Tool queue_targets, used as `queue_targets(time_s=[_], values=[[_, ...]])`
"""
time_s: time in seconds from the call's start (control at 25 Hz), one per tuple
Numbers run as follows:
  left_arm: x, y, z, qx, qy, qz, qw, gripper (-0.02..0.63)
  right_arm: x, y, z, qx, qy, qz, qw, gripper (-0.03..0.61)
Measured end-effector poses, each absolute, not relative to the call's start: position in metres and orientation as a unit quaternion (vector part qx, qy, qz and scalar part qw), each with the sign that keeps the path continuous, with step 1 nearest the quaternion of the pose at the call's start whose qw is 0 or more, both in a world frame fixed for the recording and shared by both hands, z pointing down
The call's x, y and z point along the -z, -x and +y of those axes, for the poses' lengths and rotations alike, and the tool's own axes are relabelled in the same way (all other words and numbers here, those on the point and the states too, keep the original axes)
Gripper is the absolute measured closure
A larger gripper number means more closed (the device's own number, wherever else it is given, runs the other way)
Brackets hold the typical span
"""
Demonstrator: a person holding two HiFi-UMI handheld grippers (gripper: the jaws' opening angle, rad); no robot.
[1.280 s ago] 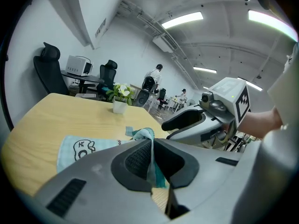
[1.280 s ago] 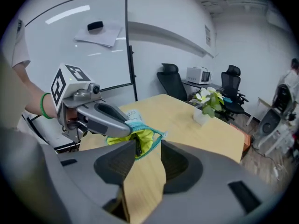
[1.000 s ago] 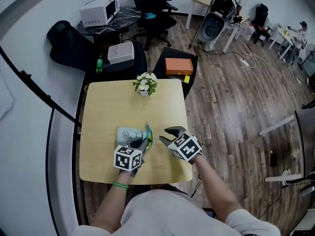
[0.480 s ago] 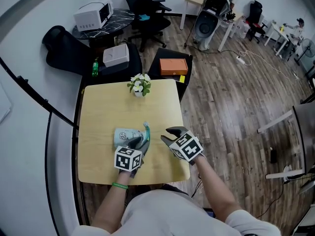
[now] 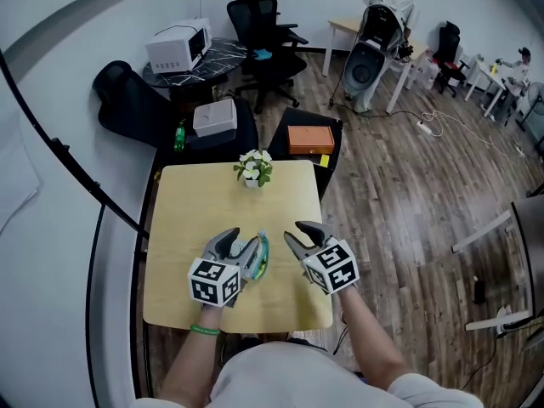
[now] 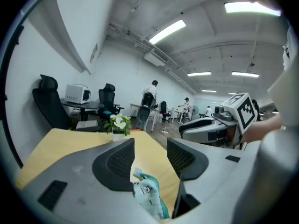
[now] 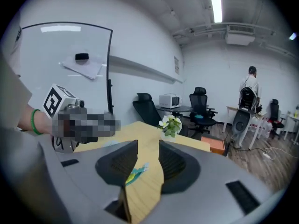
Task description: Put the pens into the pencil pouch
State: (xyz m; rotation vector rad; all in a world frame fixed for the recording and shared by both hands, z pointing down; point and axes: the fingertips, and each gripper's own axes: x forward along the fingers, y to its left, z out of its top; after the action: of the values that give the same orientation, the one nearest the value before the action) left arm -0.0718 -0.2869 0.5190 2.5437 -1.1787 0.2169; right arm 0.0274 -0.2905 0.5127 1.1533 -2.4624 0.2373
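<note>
Pouch lies just below left gripper, jaws just opened, pads off it; right gripper, parted and empty, sits farther.

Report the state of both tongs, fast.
Left tongs: open, jaws have just been opening; pencil pouch seen between them, not gripped.
Right tongs: open, nothing between them.

Grey two-jaw left tool with a black-and-white marker cube: jaws apart, have just been opening, pads pressing on nothing. Matching right tool: jaws apart with a narrower gap, nothing gripped. Both point away from the body and slightly down, side by side, not touching. Left forearm and right forearm are bare and reach forward.
</note>
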Motion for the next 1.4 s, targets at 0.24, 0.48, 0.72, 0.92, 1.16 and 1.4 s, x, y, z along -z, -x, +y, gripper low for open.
queue_targets(time_s=[0.24,0.48,0.72,0.92,1.16,1.4], values=[[-0.43,0.098,-0.304,0.007,-0.888,-0.451,0.092,0.419,-0.441,-0.024,-0.303,-0.037,-0.444,-0.887,0.117,0.433],[-0.376,0.121,-0.301,0.049,-0.881,-0.469,0.05,0.419,-0.382,-0.034,-0.307,-0.001,-0.463,-0.885,0.046,0.402],[-0.365,0.132,-0.298,0.052,-0.879,-0.472,0.035,0.419,-0.361,-0.046,-0.312,0.016,-0.479,-0.877,0.027,0.387],[-0.365,0.131,-0.299,0.048,-0.88,-0.472,0.032,0.42,-0.367,-0.051,-0.316,0.013,-0.492,-0.87,0.037,0.42],[-0.365,0.132,-0.3,0.04,-0.877,-0.479,0.022,0.529,-0.374,-0.06,-0.32,0.01,-0.514,-0.857,0.045,0.536],[-0.367,0.137,-0.303,0.035,-0.871,-0.489,0.024,0.595,-0.374,-0.066,-0.322,0.013,-0.519,-0.853,0.048,0.577]])
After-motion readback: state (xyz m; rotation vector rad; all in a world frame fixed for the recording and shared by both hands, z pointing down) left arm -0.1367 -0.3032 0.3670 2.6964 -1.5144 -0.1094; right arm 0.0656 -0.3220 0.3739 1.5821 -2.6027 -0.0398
